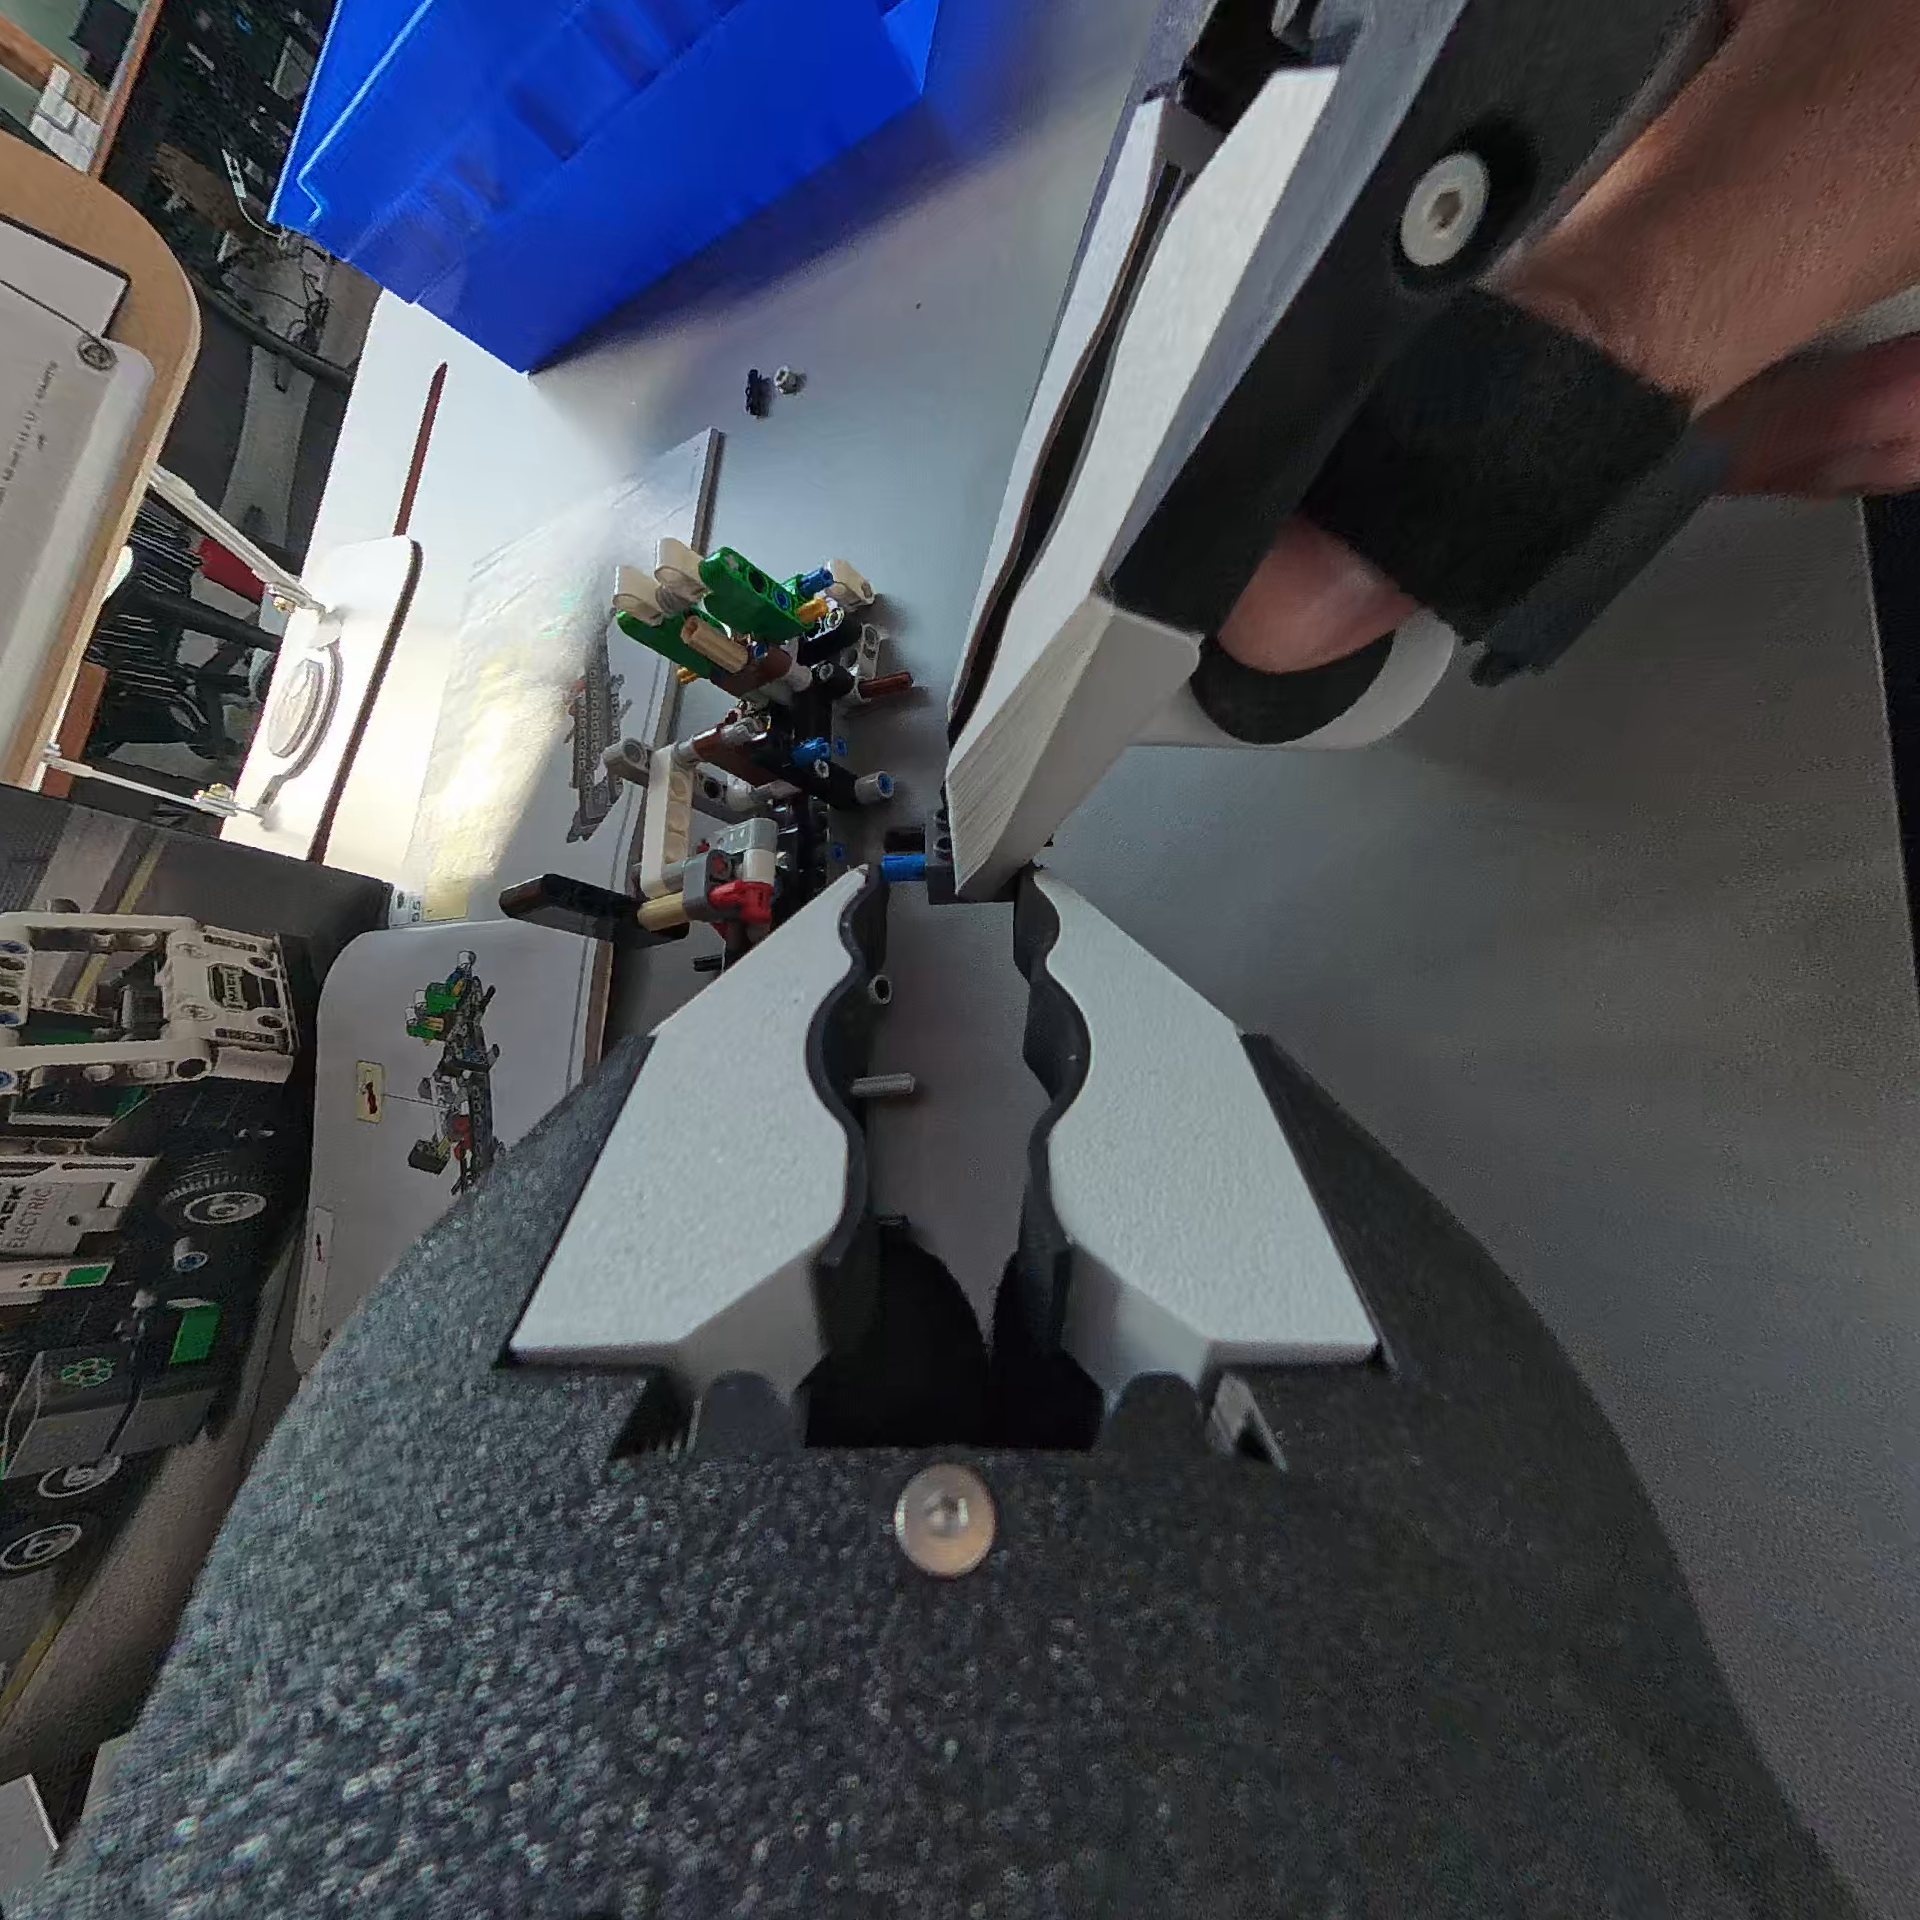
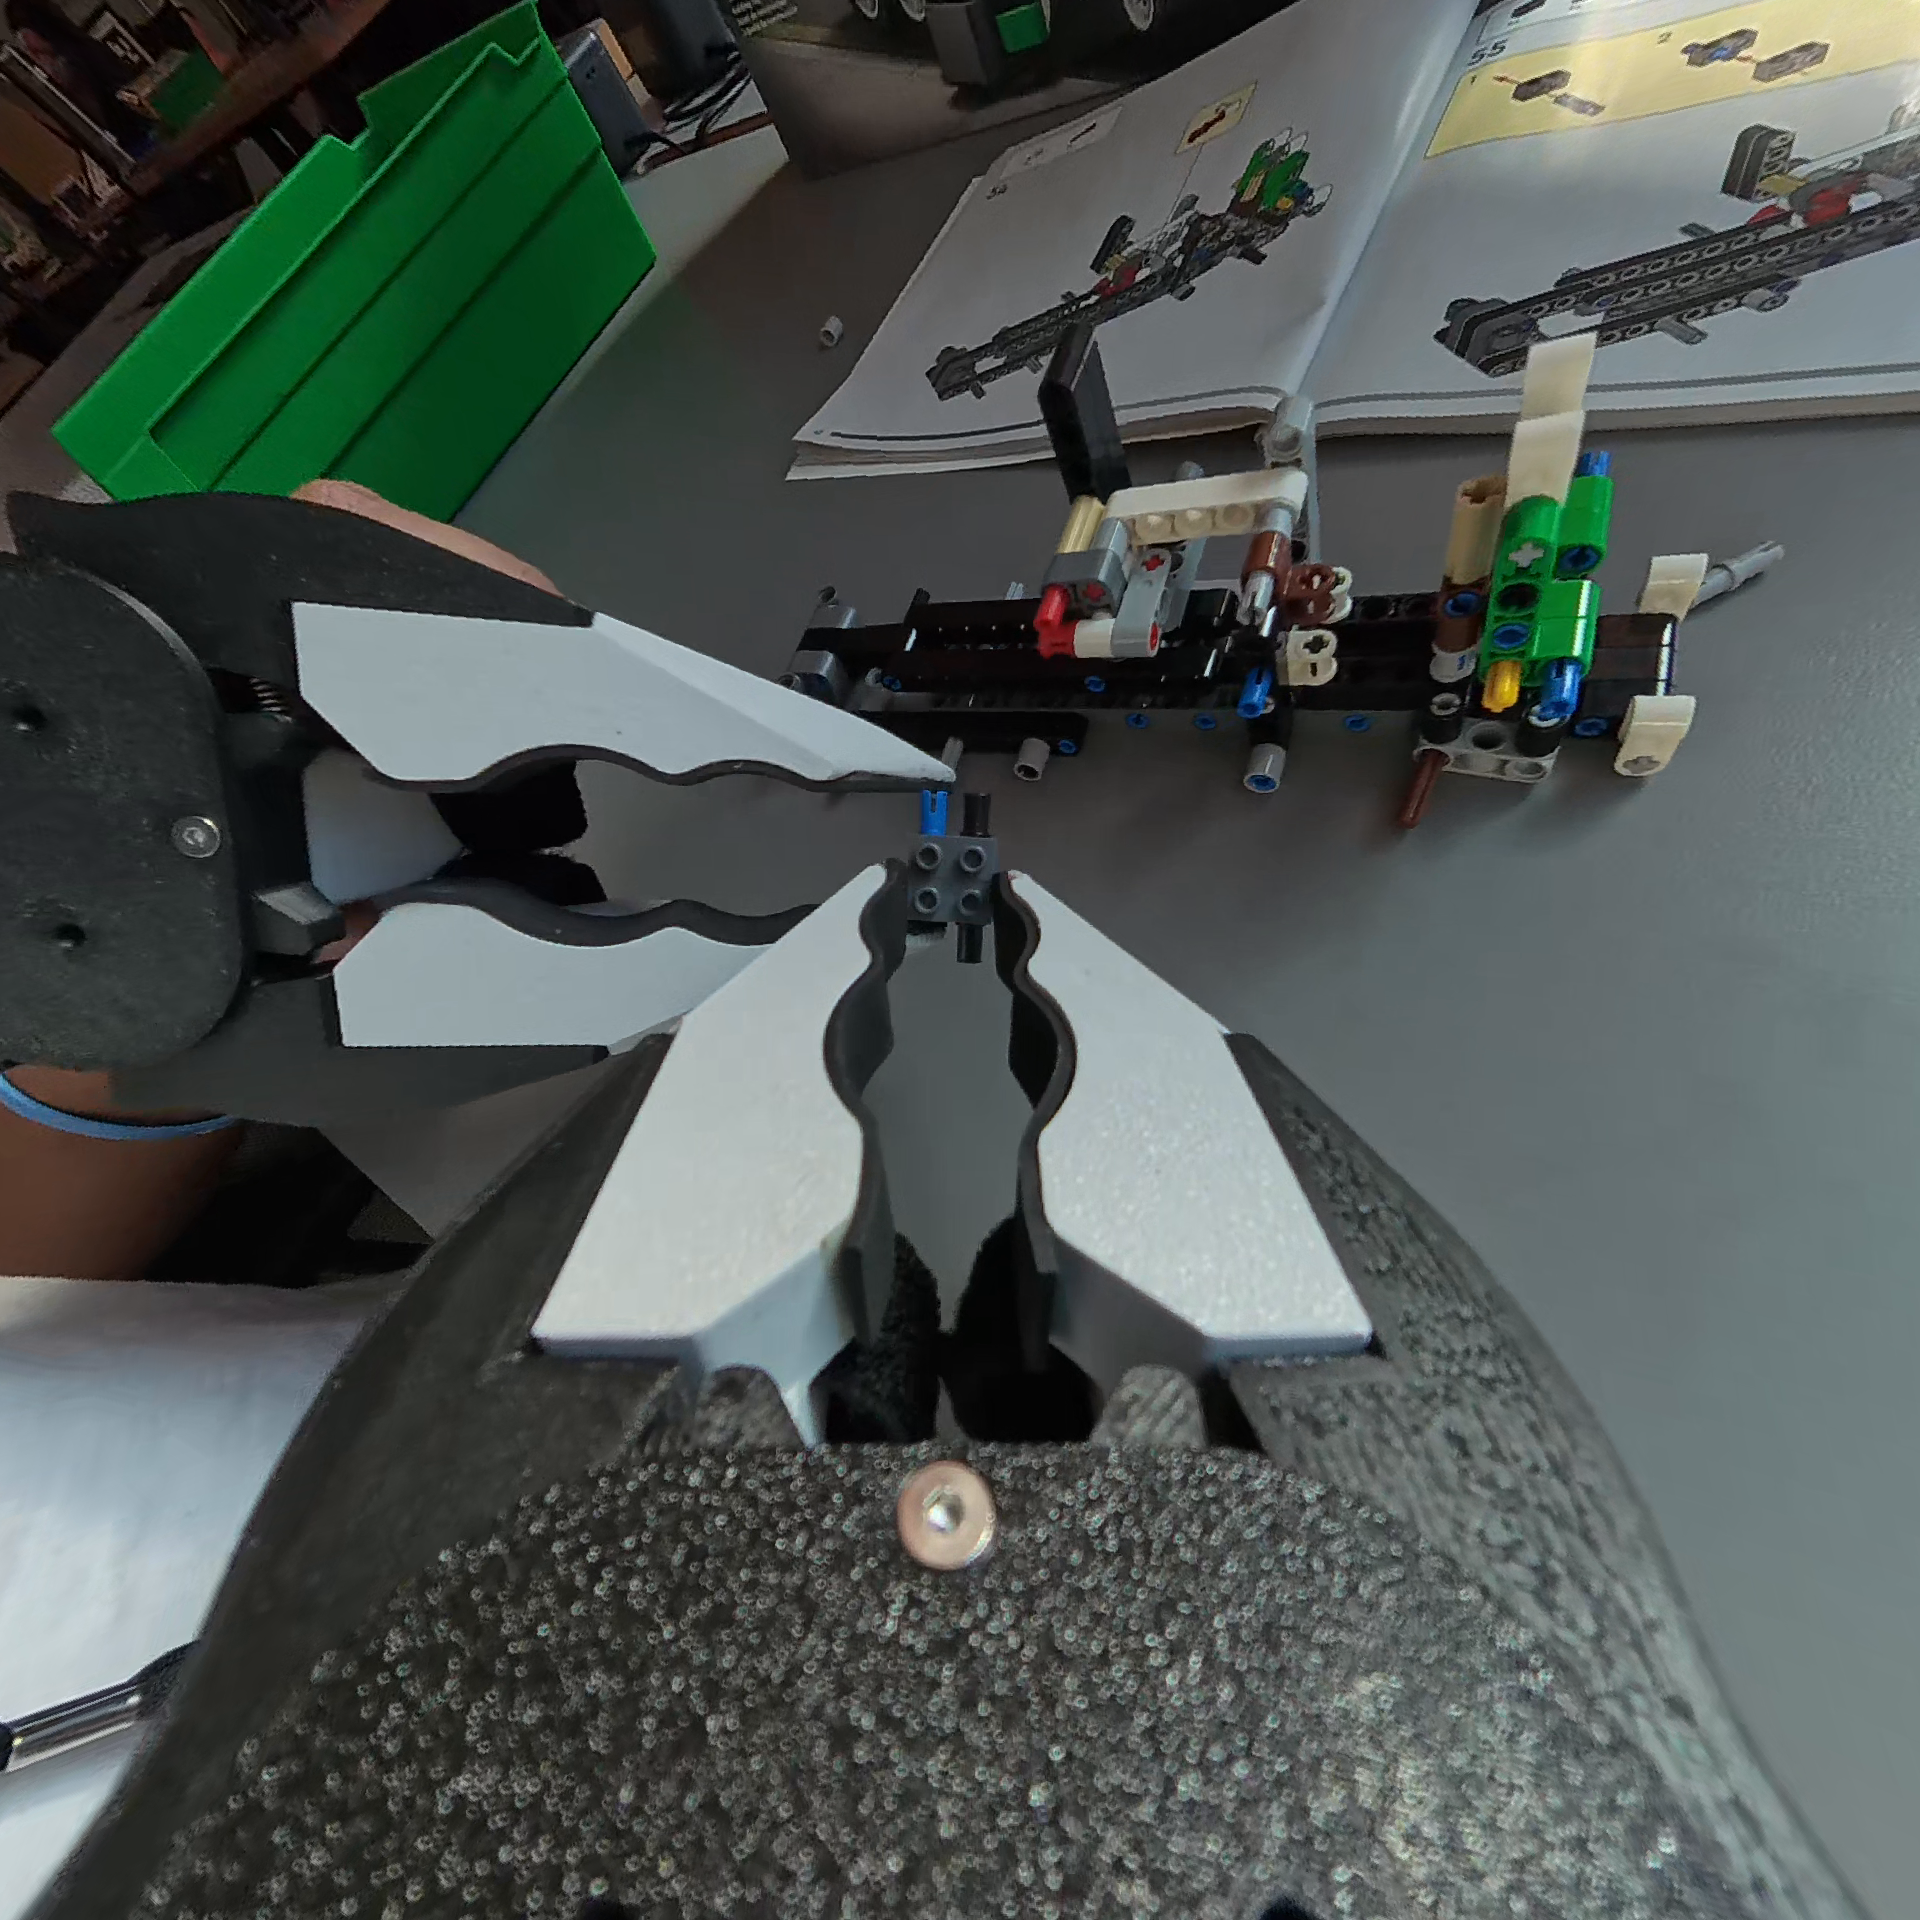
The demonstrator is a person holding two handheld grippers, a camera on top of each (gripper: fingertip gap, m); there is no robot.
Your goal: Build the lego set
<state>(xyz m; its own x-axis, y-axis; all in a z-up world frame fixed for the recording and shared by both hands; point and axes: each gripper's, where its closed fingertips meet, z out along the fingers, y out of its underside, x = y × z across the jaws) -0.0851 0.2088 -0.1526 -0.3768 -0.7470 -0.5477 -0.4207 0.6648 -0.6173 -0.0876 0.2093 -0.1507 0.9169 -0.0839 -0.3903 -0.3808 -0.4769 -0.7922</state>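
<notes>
The grey table [image 2: 1558, 1039] carries everything; to the right of the grippers it lies open and bare. At its far side stand two bins, one blue [image 1: 623, 177] and one green [image 2: 364, 312]. An open instruction booklet [image 2: 1143, 260] lies beyond the long, partly built brick model [image 2: 1247, 655], which stretches across the middle and closes off the way forward. A printed box [image 1: 125, 1143] stands by the booklet in the left wrist view.

The right hand-held gripper [image 2: 948, 894] is clenched on a small dark grey studded brick [image 2: 948, 878], both pads pressing its sides above the table. Two pins stick out of the brick's far side: one blue [image 2: 932, 812], one black [image 2: 975, 810].

The left hand-held gripper [image 1: 951, 883] is released, jaws wide and bare; one fingertip [image 2: 925, 771] sits right at the blue pin's end. Three small loose grey pieces lie between the brick and the model.
</notes>
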